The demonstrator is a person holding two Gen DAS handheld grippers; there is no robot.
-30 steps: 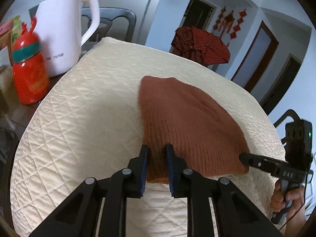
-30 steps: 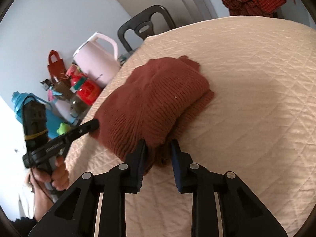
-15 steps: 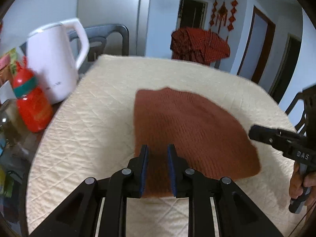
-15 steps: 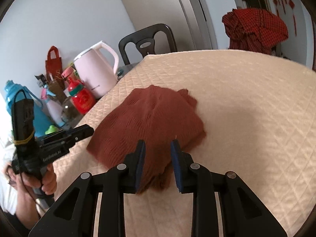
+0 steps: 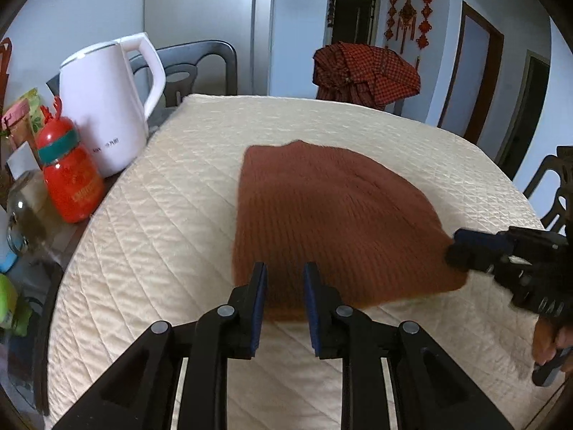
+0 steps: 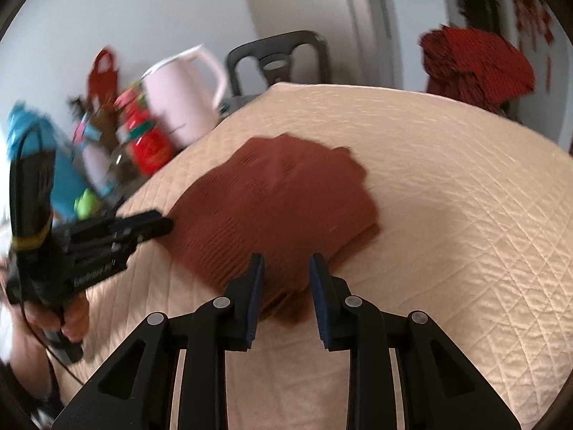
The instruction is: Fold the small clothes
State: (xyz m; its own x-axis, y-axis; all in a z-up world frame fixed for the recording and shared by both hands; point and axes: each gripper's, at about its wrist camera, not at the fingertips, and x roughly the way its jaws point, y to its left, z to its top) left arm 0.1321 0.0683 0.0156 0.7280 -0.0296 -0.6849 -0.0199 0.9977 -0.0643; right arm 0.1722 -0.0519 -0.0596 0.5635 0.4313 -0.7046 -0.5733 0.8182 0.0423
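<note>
Left wrist: knit garment (image 5: 333, 222) lies flat, narrow end pointing away.

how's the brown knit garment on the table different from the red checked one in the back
The brown knit garment lies spread flat on the quilted table cover; the red checked garment hangs bunched over a chair beyond the table. The brown one is plain with a ribbed knit; the red one carries a dark check. The left gripper and right gripper sit open at the brown one's near edge; nothing is near the red one. Both are reddish cloth.
</note>
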